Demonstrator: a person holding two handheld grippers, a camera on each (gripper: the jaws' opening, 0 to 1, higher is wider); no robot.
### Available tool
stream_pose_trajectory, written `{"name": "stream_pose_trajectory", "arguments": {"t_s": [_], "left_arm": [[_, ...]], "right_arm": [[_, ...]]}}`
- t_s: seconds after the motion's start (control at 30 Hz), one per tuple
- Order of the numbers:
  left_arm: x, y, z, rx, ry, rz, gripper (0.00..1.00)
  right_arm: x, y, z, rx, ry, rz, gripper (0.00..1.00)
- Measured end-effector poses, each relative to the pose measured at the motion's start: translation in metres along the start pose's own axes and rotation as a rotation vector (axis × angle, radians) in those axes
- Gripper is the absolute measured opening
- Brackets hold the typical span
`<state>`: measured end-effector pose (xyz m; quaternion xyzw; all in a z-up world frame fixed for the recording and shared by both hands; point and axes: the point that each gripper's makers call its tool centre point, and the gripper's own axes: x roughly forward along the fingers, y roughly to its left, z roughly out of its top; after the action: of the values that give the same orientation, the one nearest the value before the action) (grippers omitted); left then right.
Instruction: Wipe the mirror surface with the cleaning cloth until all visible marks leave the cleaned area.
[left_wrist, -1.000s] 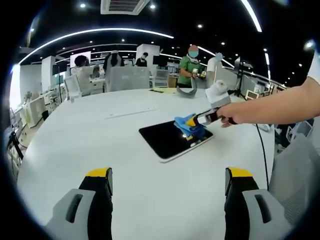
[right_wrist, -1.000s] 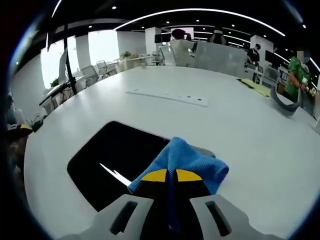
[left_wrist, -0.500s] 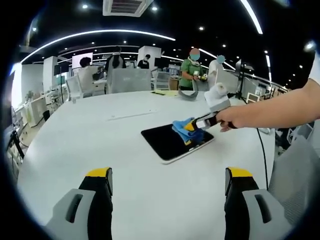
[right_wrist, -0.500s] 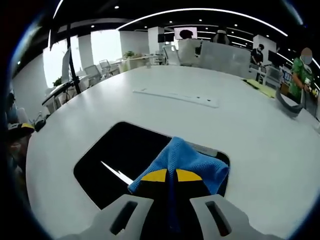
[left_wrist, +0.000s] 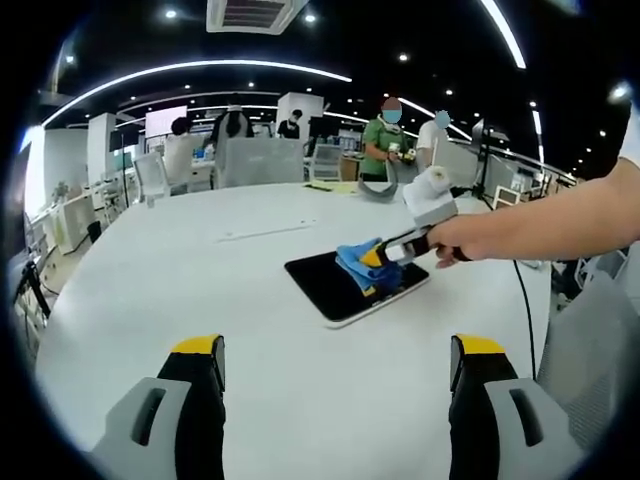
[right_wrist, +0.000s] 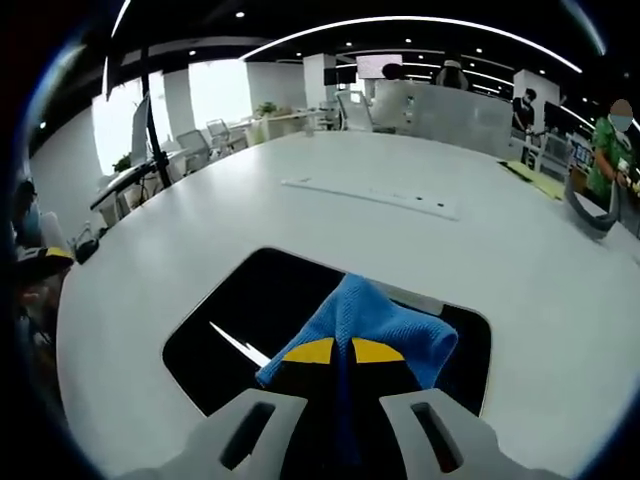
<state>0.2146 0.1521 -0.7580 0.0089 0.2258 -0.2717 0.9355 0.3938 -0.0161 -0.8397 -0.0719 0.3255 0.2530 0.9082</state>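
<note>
Mirror (right_wrist: 270, 320) lies flat on the white bench (right_wrist: 330, 225), a dark glossy slab with a pale edge, roughly mid-bench and well apart from the long white strip (right_wrist: 375, 195) further back. Right hand-held gripper (right_wrist: 342, 352) is clenched on the blue cloth (right_wrist: 375, 325), jaws pinched together with the cloth bunched out in front and pressed on the mirror, toward its right part as that view frames it. From the left gripper view you can see the same thing from across the bench: right hand-held gripper (left_wrist: 372, 259) with the cloth (left_wrist: 358, 270) sitting on the mirror (left_wrist: 335, 285), person's hand (left_wrist: 455, 240) behind it. Left hand-held gripper (left_wrist: 335, 400) hangs over bare bench, jaws wide apart, grasping nothing.

Progress-wise I'd say mid-wipe. There's a bright streak on the glass left of the cloth, but honestly I can't tell if it's a mark or just a ceiling light reflecting. Big dark area on that side looks like it's yet to get a pass, so I'd guess there's more wiping left. Everything is in plain sight on the bench, so that part's fine.
</note>
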Motion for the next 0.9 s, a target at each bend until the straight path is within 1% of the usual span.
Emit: {"name": "stream_pose_trajectory", "arguments": {"t_s": [0.2, 0.4, 0.63, 0.9], "left_arm": [[-0.003, 0.0, 0.0, -0.002, 0.0, 0.005, 0.94], [-0.005, 0.003, -0.001, -0.003, 0.0, 0.009, 0.94], [-0.006, 0.004, -0.001, -0.006, 0.0, 0.012, 0.94], [-0.004, 0.006, -0.003, -0.011, 0.001, 0.012, 0.94]], "right_arm": [[0.011, 0.001, 0.001, -0.009, 0.003, 0.014, 0.0], [0.018, 0.009, 0.004, -0.019, 0.007, 0.029, 0.0], [0.022, 0.023, 0.008, -0.028, 0.007, 0.049, 0.0], [0.023, 0.025, 0.009, -0.031, 0.004, 0.054, 0.0]]}}
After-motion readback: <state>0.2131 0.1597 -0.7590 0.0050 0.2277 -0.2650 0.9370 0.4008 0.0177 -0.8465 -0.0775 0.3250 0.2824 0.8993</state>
